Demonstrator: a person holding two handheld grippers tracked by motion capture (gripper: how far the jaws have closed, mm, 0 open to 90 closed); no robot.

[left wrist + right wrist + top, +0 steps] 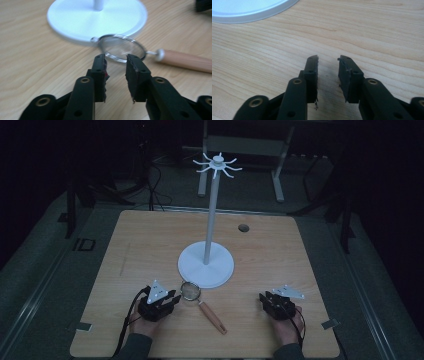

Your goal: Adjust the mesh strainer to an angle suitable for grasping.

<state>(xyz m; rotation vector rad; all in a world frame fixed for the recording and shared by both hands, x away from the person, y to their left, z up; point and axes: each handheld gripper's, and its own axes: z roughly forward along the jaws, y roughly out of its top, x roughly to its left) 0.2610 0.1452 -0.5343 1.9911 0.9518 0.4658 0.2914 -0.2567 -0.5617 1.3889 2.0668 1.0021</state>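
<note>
Benches: one wooden bench [150, 235]
Stands: one white stand [206, 262]
Strainers: one wood-handled strainer [202, 300]
Grippers: two, left gripper [175, 298] and right gripper [263, 298]

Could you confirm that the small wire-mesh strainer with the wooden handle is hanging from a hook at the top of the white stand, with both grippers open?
Not quite: the small wire-mesh strainer with the wooden handle lies flat on the light wooden table, its rim against the white stand's round base, as the high view shows. Both the left gripper and right gripper are open.
</note>
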